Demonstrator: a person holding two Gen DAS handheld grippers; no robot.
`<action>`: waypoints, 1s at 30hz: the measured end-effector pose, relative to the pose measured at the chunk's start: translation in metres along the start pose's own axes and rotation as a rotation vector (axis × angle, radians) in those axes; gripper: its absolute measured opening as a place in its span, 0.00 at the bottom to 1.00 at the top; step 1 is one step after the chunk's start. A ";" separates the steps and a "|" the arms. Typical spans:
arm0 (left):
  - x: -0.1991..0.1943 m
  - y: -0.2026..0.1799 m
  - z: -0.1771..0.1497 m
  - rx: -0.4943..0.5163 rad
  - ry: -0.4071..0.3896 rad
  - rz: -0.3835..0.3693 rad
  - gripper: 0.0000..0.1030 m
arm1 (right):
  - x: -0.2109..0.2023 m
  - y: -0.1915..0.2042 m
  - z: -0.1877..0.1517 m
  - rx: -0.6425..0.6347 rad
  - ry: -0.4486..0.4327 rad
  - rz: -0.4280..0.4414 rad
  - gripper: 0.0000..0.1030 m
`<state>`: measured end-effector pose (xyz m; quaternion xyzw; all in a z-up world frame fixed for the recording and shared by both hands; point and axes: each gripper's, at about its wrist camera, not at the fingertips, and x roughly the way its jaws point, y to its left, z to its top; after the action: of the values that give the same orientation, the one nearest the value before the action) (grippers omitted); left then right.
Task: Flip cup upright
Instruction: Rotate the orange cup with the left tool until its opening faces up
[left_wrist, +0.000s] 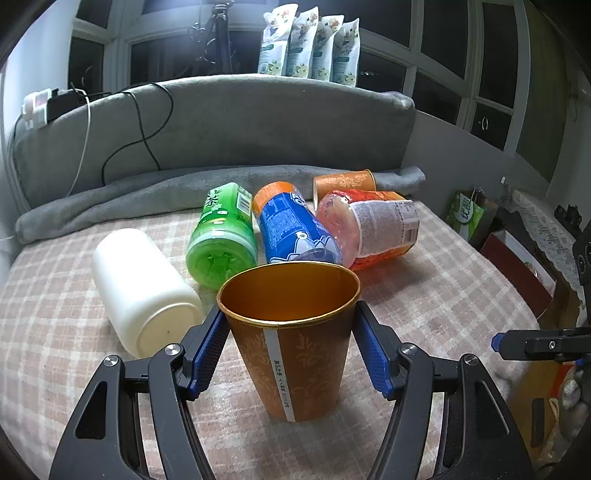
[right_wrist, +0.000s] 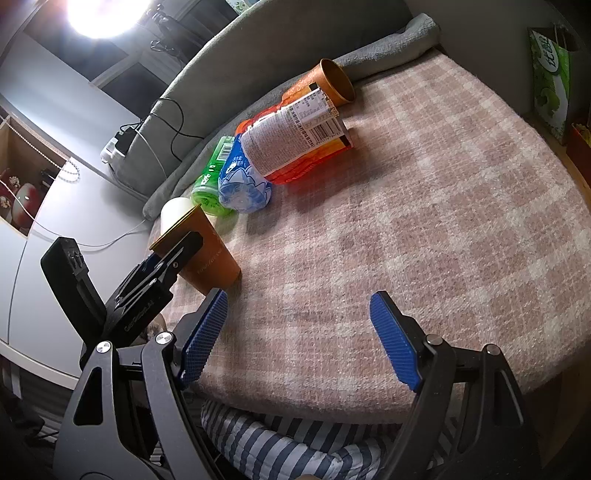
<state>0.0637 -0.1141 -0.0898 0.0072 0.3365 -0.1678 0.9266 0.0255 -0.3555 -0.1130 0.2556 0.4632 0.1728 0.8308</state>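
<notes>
An orange paper cup (left_wrist: 291, 343) with a gold inside stands upright, mouth up, on the plaid blanket (left_wrist: 443, 295). My left gripper (left_wrist: 290, 345) has its blue pads on both sides of the cup, just below the rim, and is shut on it. In the right wrist view the same cup (right_wrist: 207, 254) stands at the left with the left gripper's fingers (right_wrist: 173, 258) across it. My right gripper (right_wrist: 299, 332) is open and empty, low over the blanket's near edge, apart from the cup. A second orange cup (left_wrist: 343, 182) lies on its side at the back.
A white bottle (left_wrist: 144, 291), a green bottle (left_wrist: 223, 236), a blue bottle (left_wrist: 295, 232) and a red-orange bottle (left_wrist: 373, 229) lie on their sides behind the cup. A grey blanket roll (left_wrist: 147, 195) and sofa back (left_wrist: 240, 122) are behind them. A striped cloth (right_wrist: 280, 446) hangs below the blanket's edge.
</notes>
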 end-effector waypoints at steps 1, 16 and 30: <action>-0.001 0.000 -0.001 -0.001 0.000 -0.001 0.64 | 0.000 0.001 -0.001 -0.003 -0.001 -0.001 0.80; -0.015 -0.001 -0.012 -0.009 0.009 -0.024 0.64 | -0.005 0.024 -0.007 -0.113 -0.055 -0.074 0.80; -0.021 -0.004 -0.019 0.006 0.015 -0.029 0.64 | -0.008 0.033 -0.011 -0.144 -0.076 -0.096 0.80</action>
<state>0.0357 -0.1089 -0.0915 0.0061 0.3431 -0.1823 0.9214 0.0100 -0.3305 -0.0932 0.1787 0.4296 0.1558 0.8714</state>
